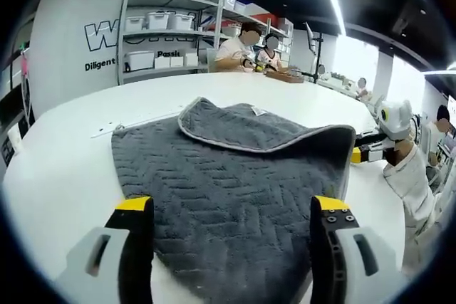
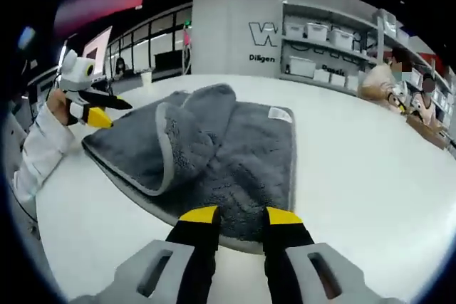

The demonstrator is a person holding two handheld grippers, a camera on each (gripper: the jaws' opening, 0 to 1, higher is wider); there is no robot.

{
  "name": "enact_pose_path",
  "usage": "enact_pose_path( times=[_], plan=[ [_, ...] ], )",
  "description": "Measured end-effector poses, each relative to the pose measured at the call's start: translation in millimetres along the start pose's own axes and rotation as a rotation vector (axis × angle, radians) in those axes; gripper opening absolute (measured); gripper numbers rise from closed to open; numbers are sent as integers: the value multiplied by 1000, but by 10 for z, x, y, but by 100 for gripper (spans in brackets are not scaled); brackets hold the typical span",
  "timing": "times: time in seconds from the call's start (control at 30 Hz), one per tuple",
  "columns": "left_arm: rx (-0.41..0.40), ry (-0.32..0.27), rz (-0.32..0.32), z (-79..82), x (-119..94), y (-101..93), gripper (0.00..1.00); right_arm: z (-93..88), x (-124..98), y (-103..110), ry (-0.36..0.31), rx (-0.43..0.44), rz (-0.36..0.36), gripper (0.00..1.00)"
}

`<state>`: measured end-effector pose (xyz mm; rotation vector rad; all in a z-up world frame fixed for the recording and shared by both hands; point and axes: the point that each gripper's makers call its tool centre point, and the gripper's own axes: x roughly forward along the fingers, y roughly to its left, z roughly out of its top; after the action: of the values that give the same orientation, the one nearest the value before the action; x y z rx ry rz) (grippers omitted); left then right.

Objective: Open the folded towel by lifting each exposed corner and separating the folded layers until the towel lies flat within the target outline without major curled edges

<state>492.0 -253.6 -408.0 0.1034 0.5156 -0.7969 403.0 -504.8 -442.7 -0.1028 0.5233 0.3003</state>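
Left gripper view: the left gripper [image 1: 232, 208] rises from 6 o'clock with its yellow-tipped jaws spread wide and nothing between them; both jaws hover over the near part of the grey towel [image 1: 235, 183]. The towel lies on the white table [image 1: 64, 147], filling the centre of the view, with one layer folded back toward 12 o'clock so that its pale hemmed edge forms a curved flap. At 3 o'clock the right gripper [image 1: 363, 151] sits at the towel's far-right corner, held by a hand in a white sleeve [image 1: 413, 176].

Right gripper view: the right gripper [image 2: 239, 216] enters from 6 o'clock, jaws drawn close with a narrow gap, tips just at the towel's [image 2: 235, 154] near edge; whether they pinch the fabric cannot be told. A folded flap [image 2: 189, 133] humps up toward 11 o'clock, and a white label [image 2: 280, 113] lies near the 1 o'clock corner. At 9 o'clock the left gripper [image 2: 100, 112] hangs beside the towel's edge.

Background: shelving with white bins [image 1: 160, 33] and seated people [image 1: 249, 51] lie toward 12 o'clock.
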Motion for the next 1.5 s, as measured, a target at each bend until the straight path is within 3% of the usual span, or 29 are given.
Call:
enact_pose_path(
  times=[0.13, 0.33, 0.4, 0.83, 0.93, 1.0, 1.07, 1.27, 1.37, 1.43, 1.5],
  plan=[
    [2, 7, 2, -13, 2, 4, 89, 0, -6, 18, -3, 9, 26, 22],
    [10, 16, 2, -33, 5, -1, 89, 3, -27, 161, -14, 16, 104, 39],
    [8, 15, 4, -35, 4, 2, 89, -5, -10, 128, 0, -19, 69, 37],
    [0, 11, 3, -30, 8, 6, 89, 108, -54, 114, 45, -102, 86, 41],
    [-2, 7, 5, -23, 3, 14, 89, 201, -80, 1, 42, -129, 63, 49],
    [-6, 2, 6, -14, -1, 17, 90, 452, -123, -304, 19, -121, 1, 58],
    [-4, 3, 7, -14, 1, 17, 90, 586, -128, -396, 20, -149, -11, 70],
    [-8, 7, 6, -25, 19, 18, 90, 819, -32, -481, 1, -87, 13, 77],
    [-9, 9, 6, -32, 24, 20, 90, 936, 35, -514, -31, -41, 22, 87],
    [-11, 10, 8, -34, 27, 23, 90, 1021, 117, -553, -45, -28, 28, 99],
    [-12, 12, 10, -36, 31, 26, 91, 1096, 222, -598, -57, -13, 34, 98]
  ],
)
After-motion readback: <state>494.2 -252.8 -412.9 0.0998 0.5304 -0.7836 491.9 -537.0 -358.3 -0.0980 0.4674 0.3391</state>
